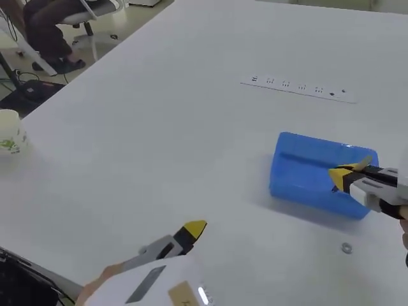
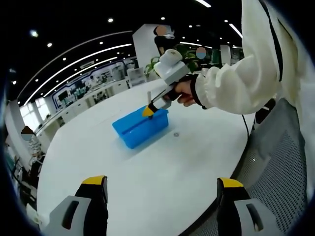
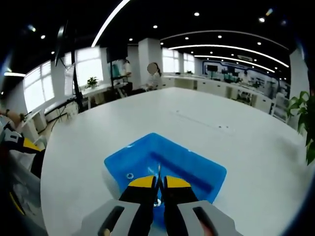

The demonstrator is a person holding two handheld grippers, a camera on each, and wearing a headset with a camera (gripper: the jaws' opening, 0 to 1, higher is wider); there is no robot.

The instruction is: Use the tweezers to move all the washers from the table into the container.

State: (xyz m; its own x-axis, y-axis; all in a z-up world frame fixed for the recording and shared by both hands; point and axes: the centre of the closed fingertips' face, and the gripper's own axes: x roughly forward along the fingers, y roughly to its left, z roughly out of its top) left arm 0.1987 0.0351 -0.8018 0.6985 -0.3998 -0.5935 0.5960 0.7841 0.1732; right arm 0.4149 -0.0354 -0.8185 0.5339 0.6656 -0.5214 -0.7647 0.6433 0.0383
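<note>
Pinching tweezers [image 3: 158, 170], right claw [image 3: 158, 184] over container [image 3: 197, 167] | left claw [image 2: 162, 182] spread | loose washer [image 1: 346, 248] nearby

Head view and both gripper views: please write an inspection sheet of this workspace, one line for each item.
Surface: white table, mostly bare.
Job's things: blue container; a washer lies inside it; a loose washer lies on the table near it; tweezers point into the container.
Clutter: paper cup near the table edge; socket strip in the tabletop.
Grippers: right gripper shut on the tweezers, above the container; left gripper open, holding nothing.
Cables: floor cables beside the table.
Surroundings: office chair, a seated person, open-plan office.
</note>
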